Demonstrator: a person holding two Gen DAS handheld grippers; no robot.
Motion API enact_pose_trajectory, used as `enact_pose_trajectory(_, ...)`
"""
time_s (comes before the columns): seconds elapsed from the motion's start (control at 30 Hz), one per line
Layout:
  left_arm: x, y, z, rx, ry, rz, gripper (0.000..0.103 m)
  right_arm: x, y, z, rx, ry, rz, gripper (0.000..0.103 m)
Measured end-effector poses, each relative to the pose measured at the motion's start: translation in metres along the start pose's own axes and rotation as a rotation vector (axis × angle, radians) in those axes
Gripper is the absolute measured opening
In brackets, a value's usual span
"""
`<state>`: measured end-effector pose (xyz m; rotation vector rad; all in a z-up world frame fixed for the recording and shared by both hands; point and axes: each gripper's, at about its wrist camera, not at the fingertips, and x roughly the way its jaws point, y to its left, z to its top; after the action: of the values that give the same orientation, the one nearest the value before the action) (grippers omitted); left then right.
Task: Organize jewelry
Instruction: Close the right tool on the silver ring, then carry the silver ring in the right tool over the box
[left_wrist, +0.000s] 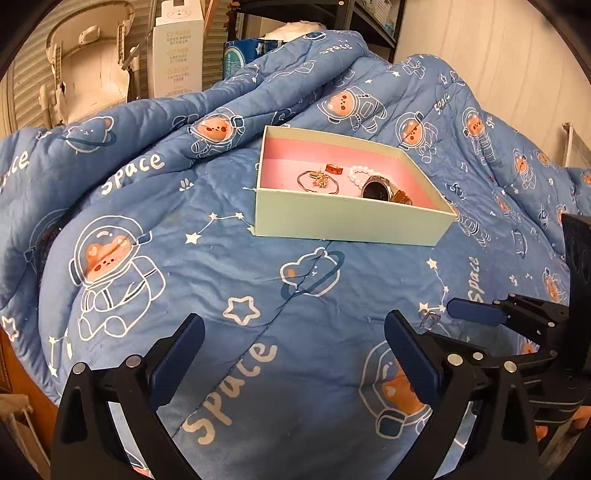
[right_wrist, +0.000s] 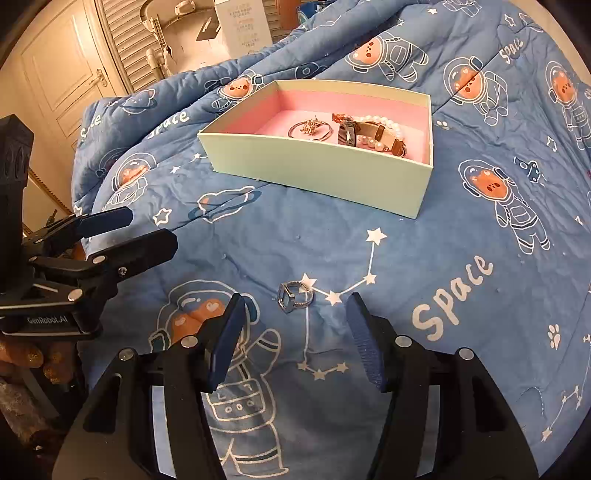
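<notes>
A small silver ring (right_wrist: 293, 295) lies on the blue space-print quilt (right_wrist: 424, 258), just ahead of the gap between my right gripper's (right_wrist: 295, 325) fingertips. That gripper is open and holds nothing. In the left wrist view the ring (left_wrist: 428, 319) sits beside one right finger (left_wrist: 472, 312). My left gripper (left_wrist: 293, 332) hovers open over bare quilt (left_wrist: 221, 258), to the left of the ring. A pale green box (left_wrist: 351, 221) with a pink lining holds a watch (left_wrist: 376, 190), a pearl bracelet (left_wrist: 356, 173) and a thin bangle (left_wrist: 317, 181).
The box (right_wrist: 314, 170) rests on the quilt beyond both grippers. The left gripper (right_wrist: 151, 227) shows at the left edge of the right wrist view. Behind the bed stand a white carton (left_wrist: 177, 51), a shelf and a louvred door (right_wrist: 125, 55).
</notes>
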<state>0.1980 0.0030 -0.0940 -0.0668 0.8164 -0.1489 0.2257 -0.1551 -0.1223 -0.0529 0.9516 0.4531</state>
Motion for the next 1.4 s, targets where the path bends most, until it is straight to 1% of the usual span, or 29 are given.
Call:
enact_pose_trajectory(0.23,-0.001,0.002,-0.005,-0.021,0.003,-0.006,0.096,0.004,0.000,-0.003,0.009,0.002,-0.027,0.047)
enact_pose_trajectory(0.5,-0.002,-0.005,-0.010,-0.004,0.005,0.005,0.096,0.004,0.001,-0.003,0.009,0.000,-0.033,0.039)
enact_pose_trajectory(0.63,-0.004,-0.006,-0.012,-0.007,0.003,0.010,0.096,0.006,0.003,-0.002,0.002,0.000,-0.035,0.031)
enact_pose_trajectory(0.67,-0.005,-0.006,-0.011,-0.009,0.002,0.014,0.096,0.006,0.004,-0.002,0.000,-0.001,-0.034,0.028)
enact_pose_trajectory(0.83,-0.006,-0.007,-0.011,-0.016,0.003,0.008,0.096,0.008,0.005,0.000,-0.003,0.001,-0.030,0.022)
enact_pose_trajectory(1.17,-0.003,-0.015,-0.011,0.014,0.016,0.007,0.096,0.007,0.005,0.000,-0.002,-0.002,-0.022,0.022)
enact_pose_trajectory(1.4,-0.004,-0.012,-0.009,0.001,0.017,0.002,0.096,0.003,0.004,0.001,0.000,-0.009,-0.015,0.022)
